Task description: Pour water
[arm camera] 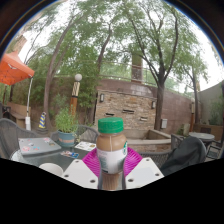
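A bottle (111, 143) with a green cap, a tan top and a white label stands upright between my gripper's (111, 162) two fingers. Both magenta pads (93, 162) press on its sides, so the gripper is shut on it. The bottle is held above a table, and its lower part is hidden behind the fingers.
An outdoor patio lies beyond. A potted plant (66, 126) stands on a grey table (38, 148) to the left. A brick outdoor fireplace (128, 103) is behind the bottle. A dark chair (184, 152) and a round table (204, 136) are to the right. An orange umbrella (14, 68) is at the far left.
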Motion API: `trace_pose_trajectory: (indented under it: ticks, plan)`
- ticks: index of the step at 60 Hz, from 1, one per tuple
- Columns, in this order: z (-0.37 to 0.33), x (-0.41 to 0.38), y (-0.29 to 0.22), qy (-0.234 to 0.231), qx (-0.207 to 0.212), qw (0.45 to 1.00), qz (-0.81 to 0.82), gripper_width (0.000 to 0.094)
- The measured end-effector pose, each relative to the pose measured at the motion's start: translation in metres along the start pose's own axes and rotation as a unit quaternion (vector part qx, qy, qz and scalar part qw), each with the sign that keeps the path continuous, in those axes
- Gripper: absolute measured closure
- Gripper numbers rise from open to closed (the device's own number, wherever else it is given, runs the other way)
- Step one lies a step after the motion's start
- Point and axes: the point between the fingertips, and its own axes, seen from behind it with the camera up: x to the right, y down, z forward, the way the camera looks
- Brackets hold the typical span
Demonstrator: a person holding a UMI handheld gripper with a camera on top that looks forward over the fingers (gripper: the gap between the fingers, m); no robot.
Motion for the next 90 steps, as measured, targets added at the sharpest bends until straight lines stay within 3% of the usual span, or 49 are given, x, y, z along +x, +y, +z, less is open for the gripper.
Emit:
trace_pose_trajectory:
  ticks: [5, 25, 42, 54, 60, 73, 90]
  plan:
    - [0.005, 0.009, 0.038, -0.018, -0.015, 0.994, 0.109, 0.0672]
    - [0.027, 0.015, 0.122, -0.037, -0.076, 0.991, 0.102, 0.0671]
    - [0.027, 0.021, 0.122, -0.044, -0.068, 0.992, 0.092, 0.0670]
    - [0.020, 0.025, 0.121, -0.040, -0.079, 0.991, 0.099, 0.0420]
    - [0.009, 0.027, 0.121, -0.038, -0.093, 0.989, 0.107, 0.0079]
    - [-0.047, 0.037, 0.095, -0.011, -0.098, 0.990, 0.105, 0.0104]
    - [-0.188, 0.021, 0.052, 0.017, -0.111, 0.989, 0.099, 0.0103]
